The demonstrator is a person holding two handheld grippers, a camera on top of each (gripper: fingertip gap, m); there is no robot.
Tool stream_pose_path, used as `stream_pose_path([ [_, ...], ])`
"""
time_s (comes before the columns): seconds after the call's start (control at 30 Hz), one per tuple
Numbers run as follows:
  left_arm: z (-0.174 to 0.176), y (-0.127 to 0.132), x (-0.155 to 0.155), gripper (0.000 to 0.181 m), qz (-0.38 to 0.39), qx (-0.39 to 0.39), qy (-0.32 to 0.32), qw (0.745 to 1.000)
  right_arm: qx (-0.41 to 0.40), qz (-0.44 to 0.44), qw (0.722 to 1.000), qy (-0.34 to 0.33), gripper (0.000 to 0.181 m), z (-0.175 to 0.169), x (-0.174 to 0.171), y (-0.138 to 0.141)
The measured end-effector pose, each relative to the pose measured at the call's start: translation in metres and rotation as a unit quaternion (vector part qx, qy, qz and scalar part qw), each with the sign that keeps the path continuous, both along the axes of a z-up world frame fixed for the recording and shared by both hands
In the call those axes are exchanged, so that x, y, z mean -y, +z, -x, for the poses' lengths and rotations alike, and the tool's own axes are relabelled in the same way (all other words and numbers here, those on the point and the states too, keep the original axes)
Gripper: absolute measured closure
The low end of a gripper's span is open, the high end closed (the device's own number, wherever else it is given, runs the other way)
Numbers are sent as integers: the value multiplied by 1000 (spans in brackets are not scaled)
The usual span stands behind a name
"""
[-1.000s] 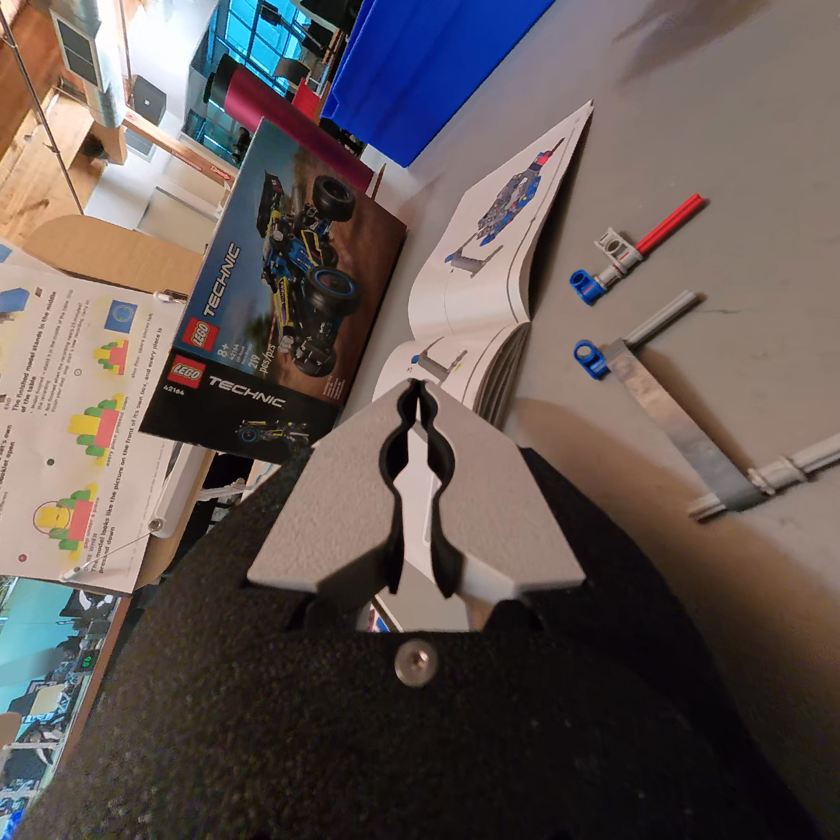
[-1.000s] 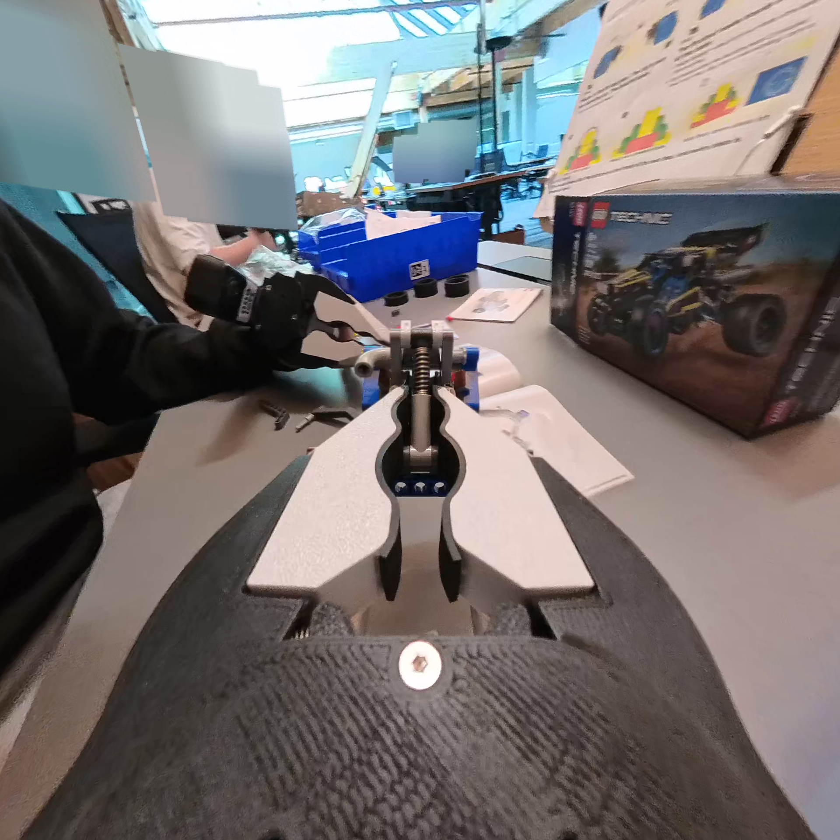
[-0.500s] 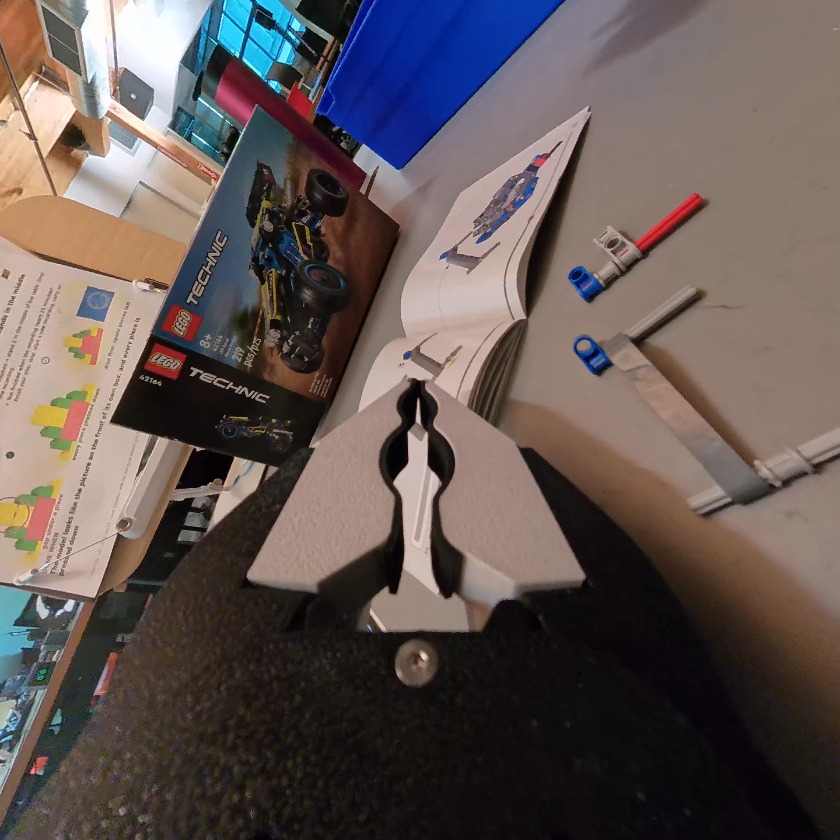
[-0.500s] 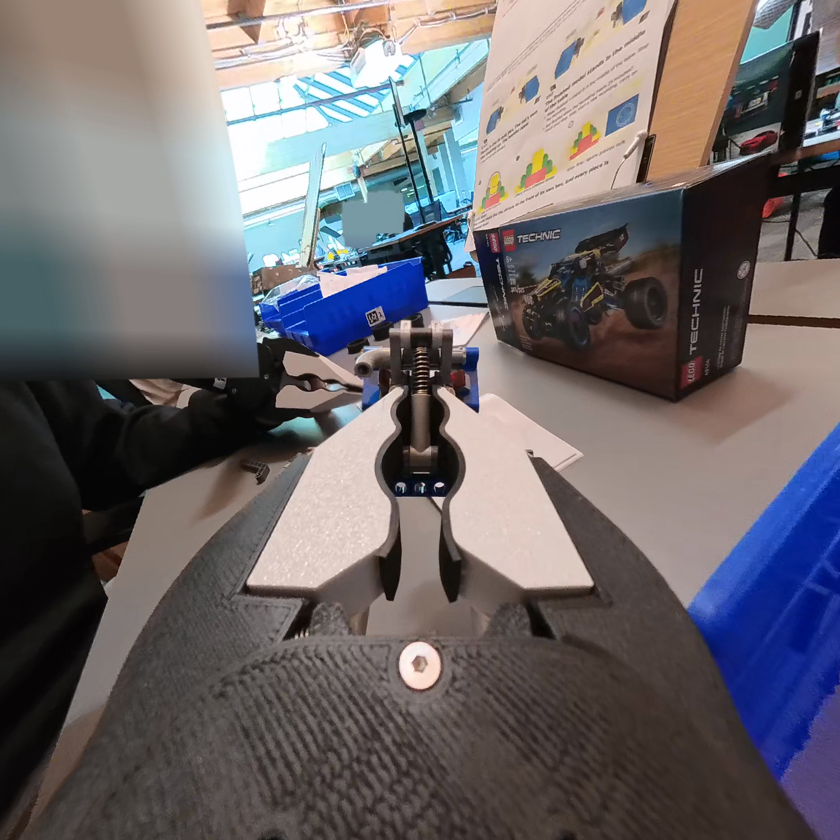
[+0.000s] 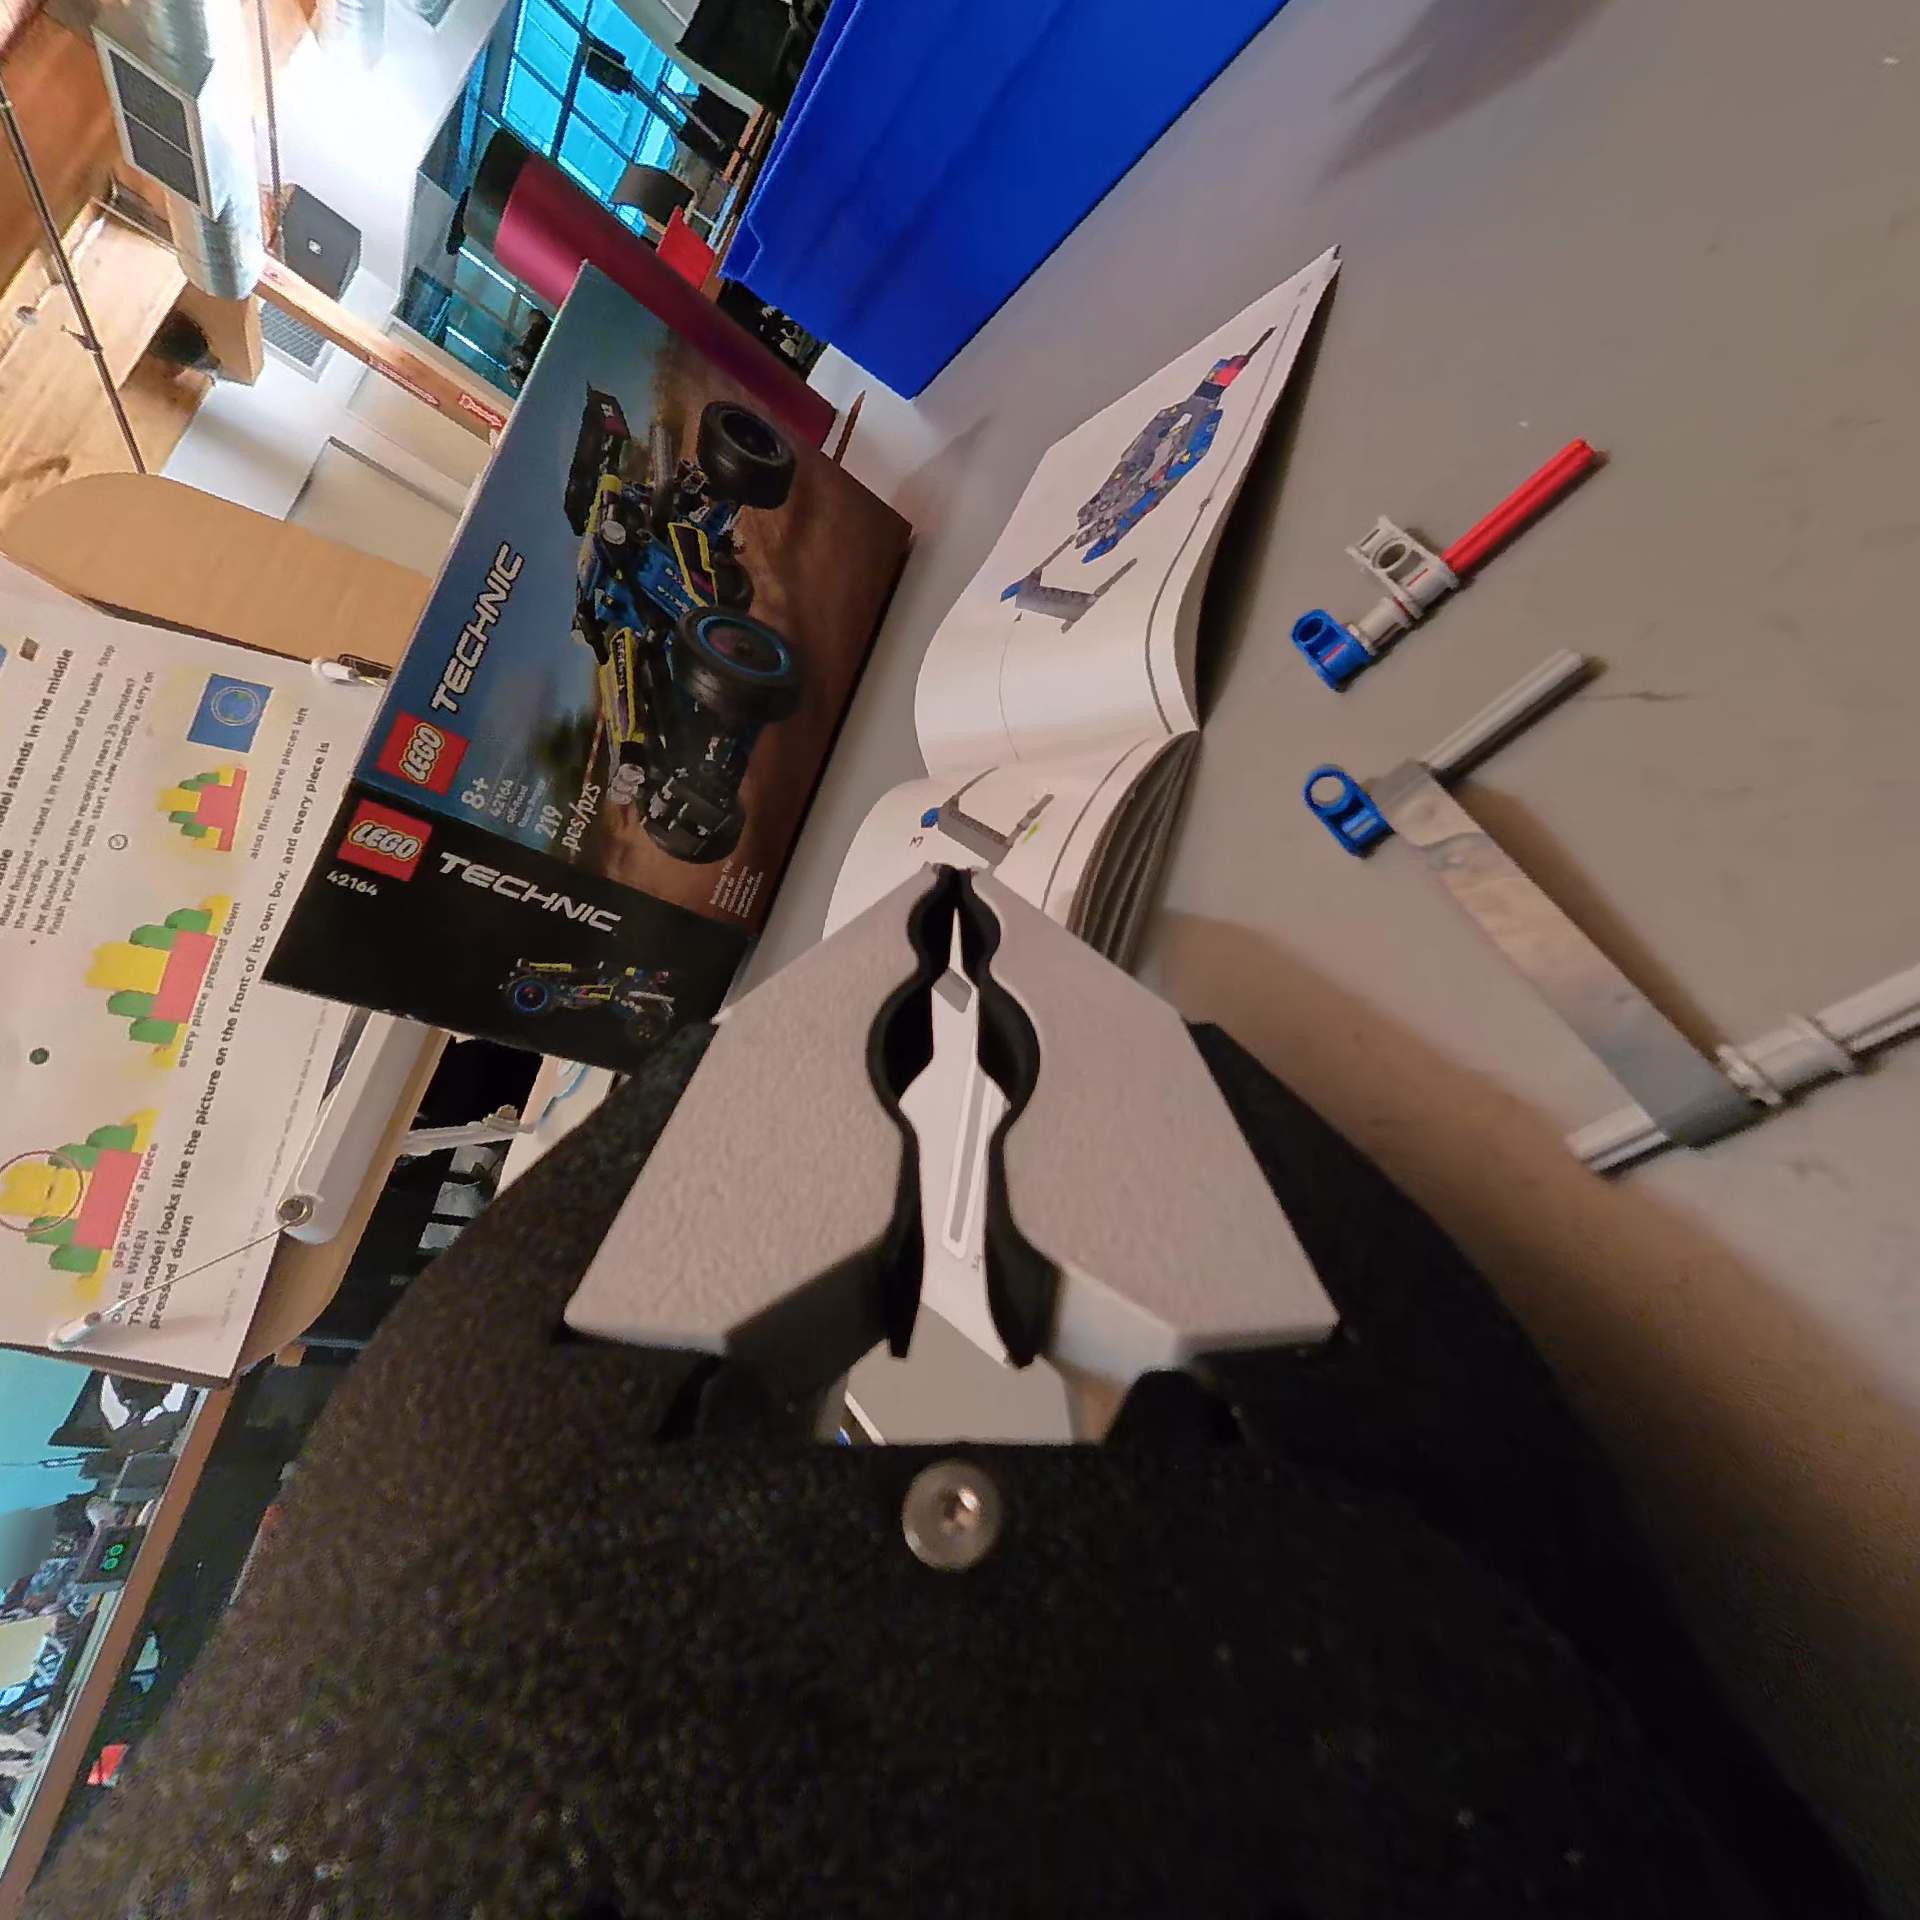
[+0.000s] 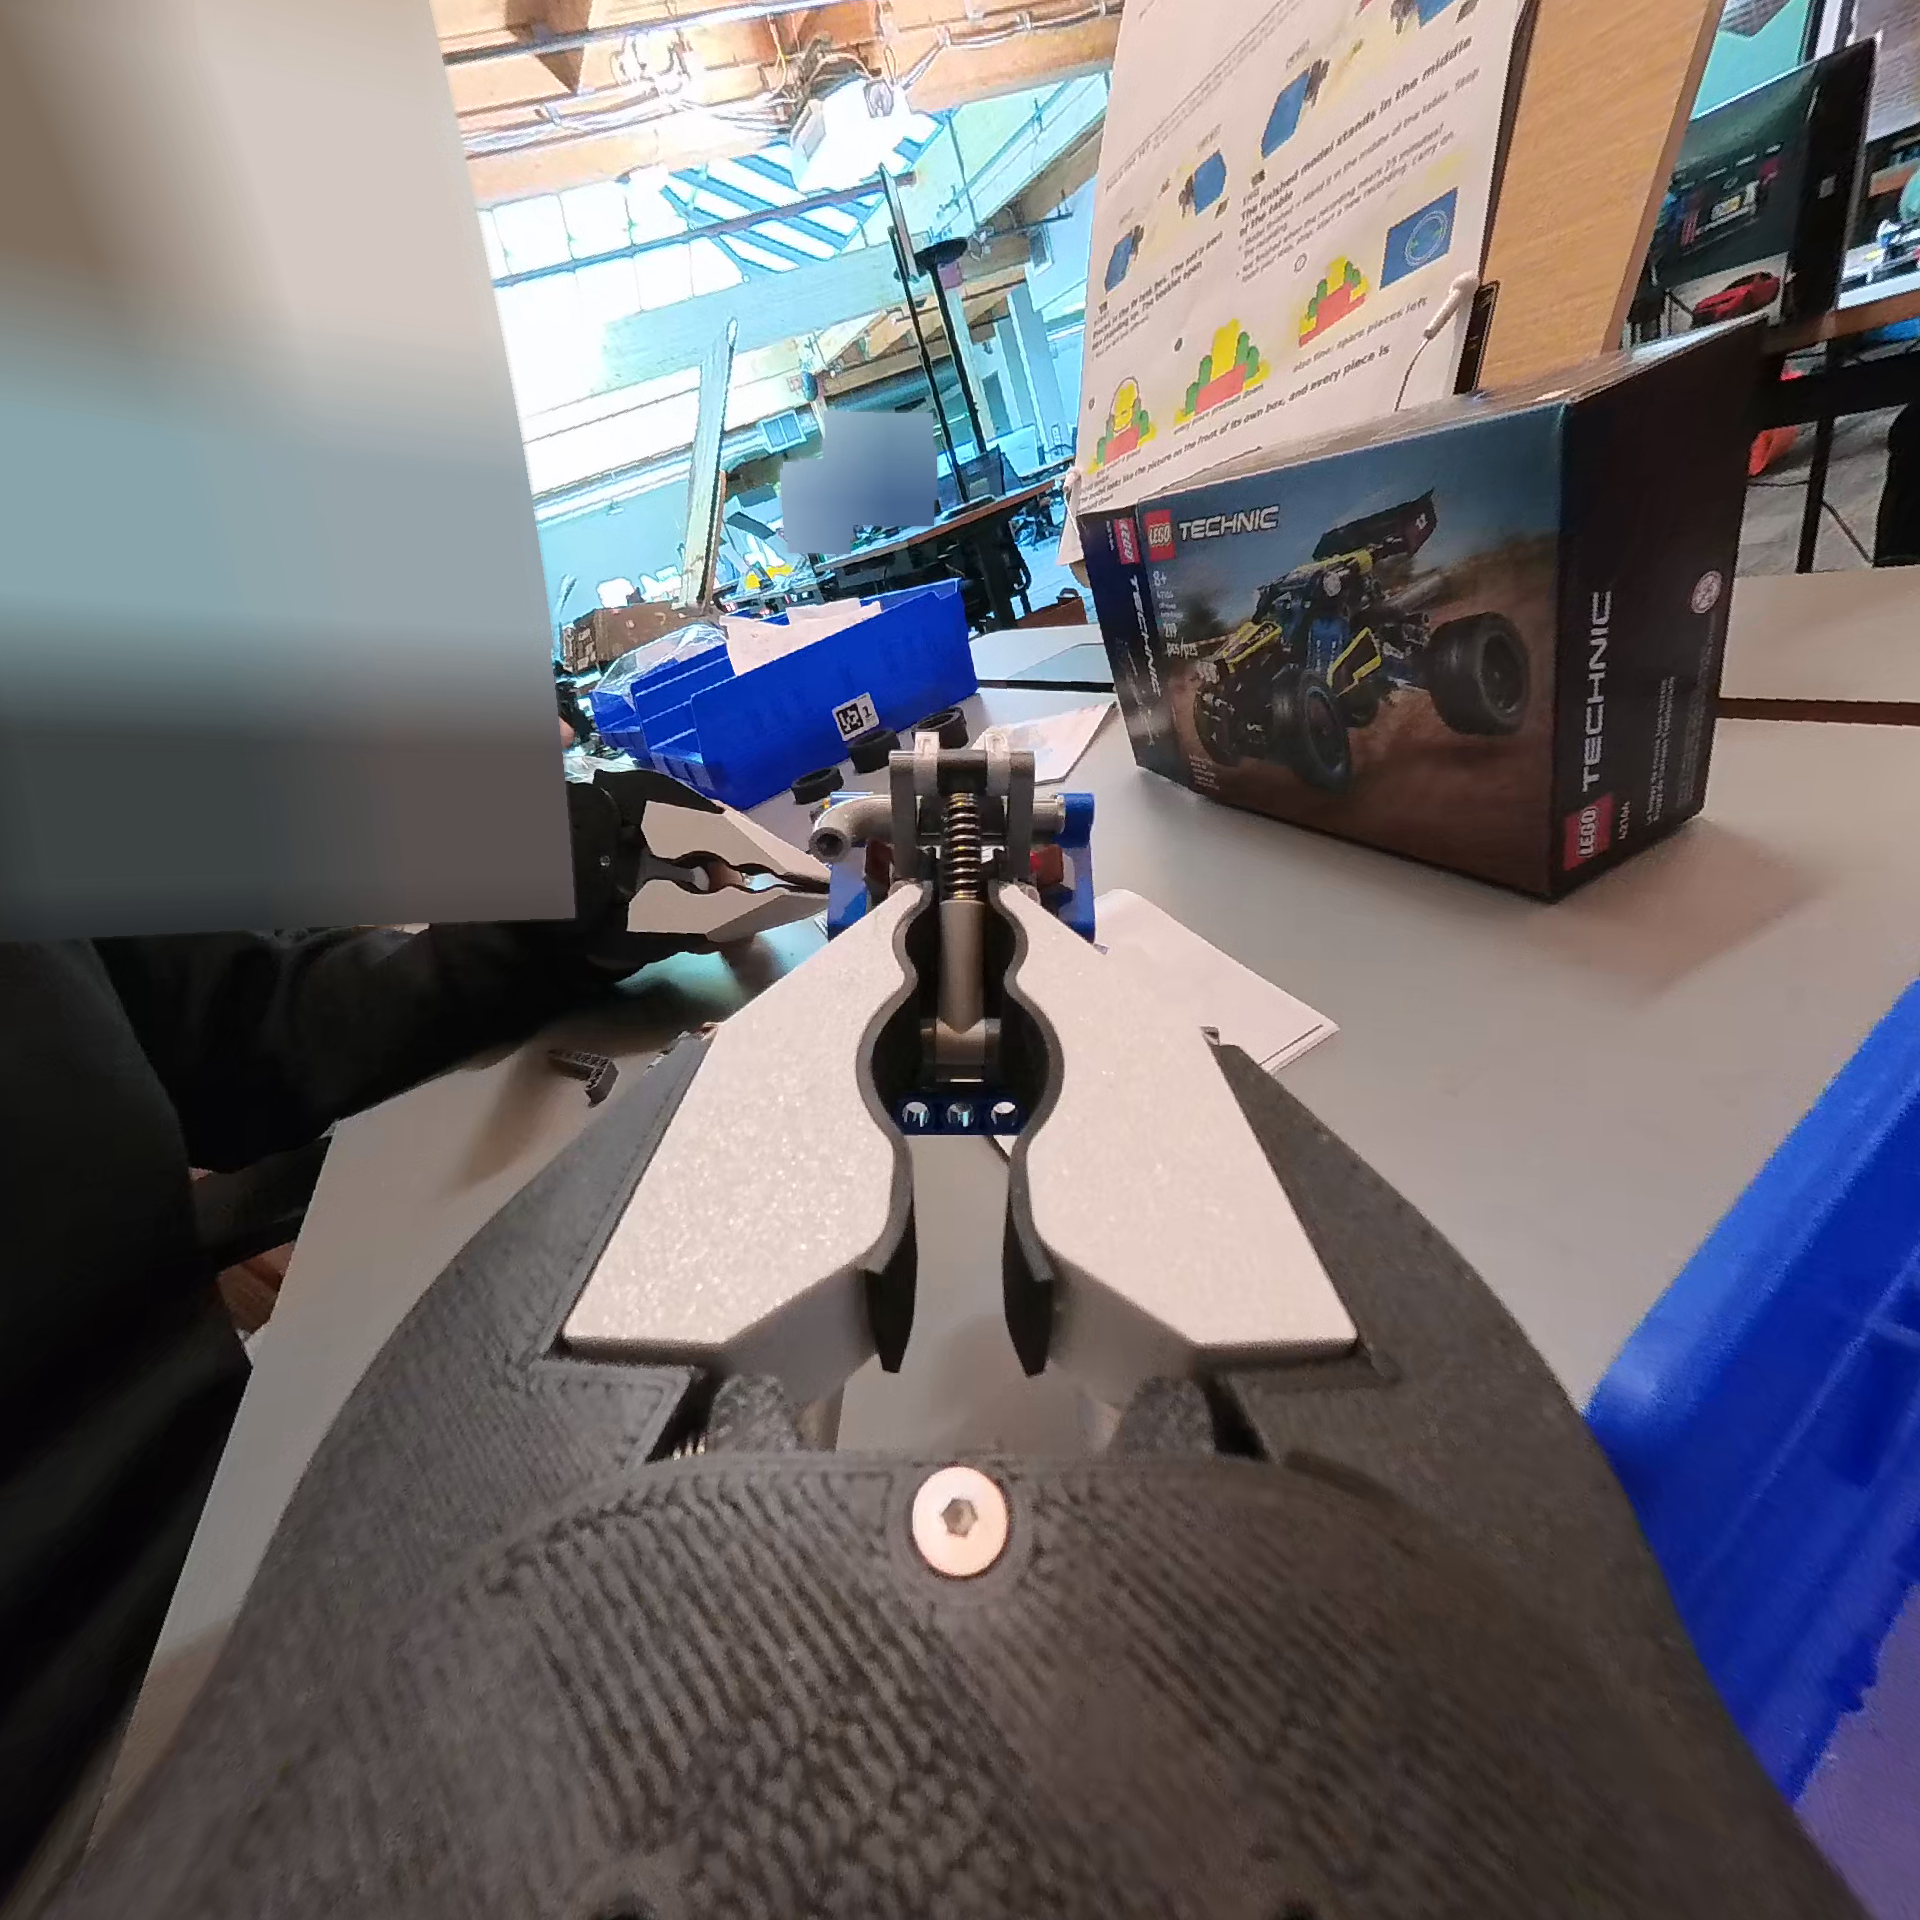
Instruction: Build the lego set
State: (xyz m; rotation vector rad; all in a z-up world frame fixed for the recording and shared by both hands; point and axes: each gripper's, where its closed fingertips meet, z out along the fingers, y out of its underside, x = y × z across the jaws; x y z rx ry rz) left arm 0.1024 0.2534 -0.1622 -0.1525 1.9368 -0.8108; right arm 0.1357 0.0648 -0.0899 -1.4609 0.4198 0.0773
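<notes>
The right gripper (image 6: 961, 904) has its jaws clamped on the blue-and-grey lego assembly (image 6: 961, 831) at frame centre, the left gripper (image 5: 954, 883) has its jaws closed and empty, and a blue bin (image 6: 821, 675) at centre left holds white sheets

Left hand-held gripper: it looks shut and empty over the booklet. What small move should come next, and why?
Probably swing the left hand-held gripper toward the loose pieces on the table and open it over the red axle piece. Its tips meet with nothing between them, while the right hand-held gripper is shut on the partly built model, waiting for another part.
</notes>
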Motion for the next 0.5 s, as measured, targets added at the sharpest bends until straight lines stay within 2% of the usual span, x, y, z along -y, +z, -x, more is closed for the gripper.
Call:
stream_pose_path([
  [0.2,0,0,-1,181,-2,1,3,1000,5,-4,1000,-2,176,0,2,2],
  [0.33,-8,-2,-14,181,-8,-8,47,999,4,-2,1000,2,176,1,2,1],
  [0.5,-14,-26,-29,181,-46,-67,91,993,-11,23,1000,14,177,3,-3,-9],
])
